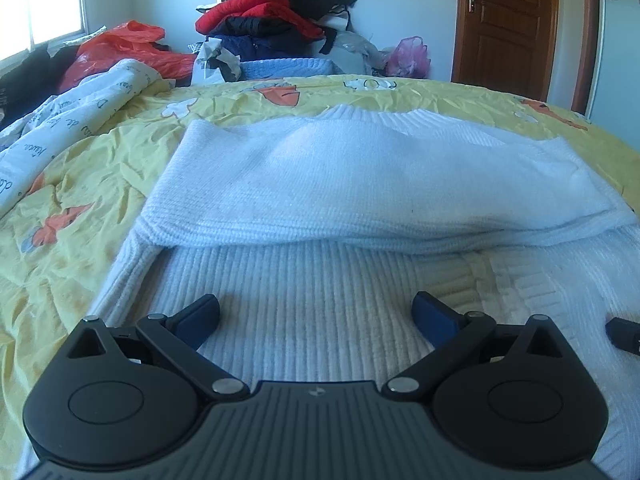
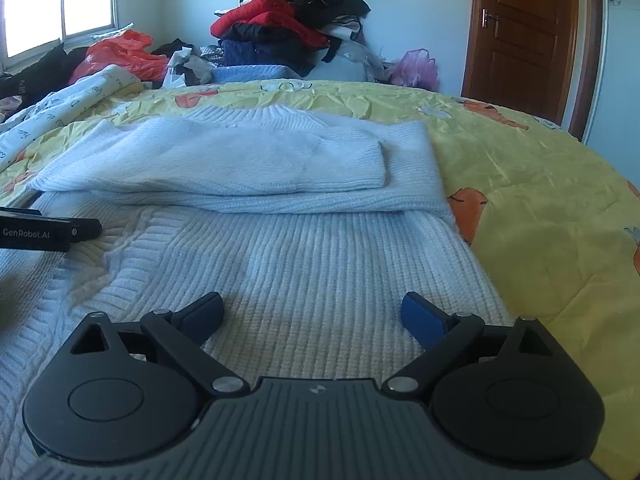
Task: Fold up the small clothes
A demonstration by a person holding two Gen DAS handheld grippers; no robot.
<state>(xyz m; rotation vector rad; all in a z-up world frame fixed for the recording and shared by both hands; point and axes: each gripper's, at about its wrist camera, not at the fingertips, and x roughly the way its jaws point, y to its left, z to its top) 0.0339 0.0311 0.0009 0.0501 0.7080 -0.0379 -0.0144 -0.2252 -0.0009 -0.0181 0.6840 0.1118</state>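
A white ribbed knit sweater (image 1: pixel 360 184) lies flat on the yellow bed sheet (image 1: pixel 80 184), its sleeves folded across the chest into a thick band (image 2: pixel 224 164). My left gripper (image 1: pixel 316 312) hovers over the sweater's lower body on the left side, jaws wide apart, nothing between them. My right gripper (image 2: pixel 312 310) hovers over the lower body (image 2: pixel 300 256) toward the right side, also open with only knit below. A tip of the right gripper (image 1: pixel 624 332) shows at the left wrist view's right edge; the left gripper's finger (image 2: pixel 52 232) shows at the right wrist view's left edge.
A rumpled printed quilt (image 1: pixel 60 120) lies on the bed's left. Beyond the bed stand a tall heap of clothes (image 1: pixel 276 16), an orange plastic bag (image 1: pixel 120 48) and a pink bag (image 1: pixel 408 56). A brown door (image 1: pixel 512 20) is at the back right, a window (image 2: pixel 60 0) at left.
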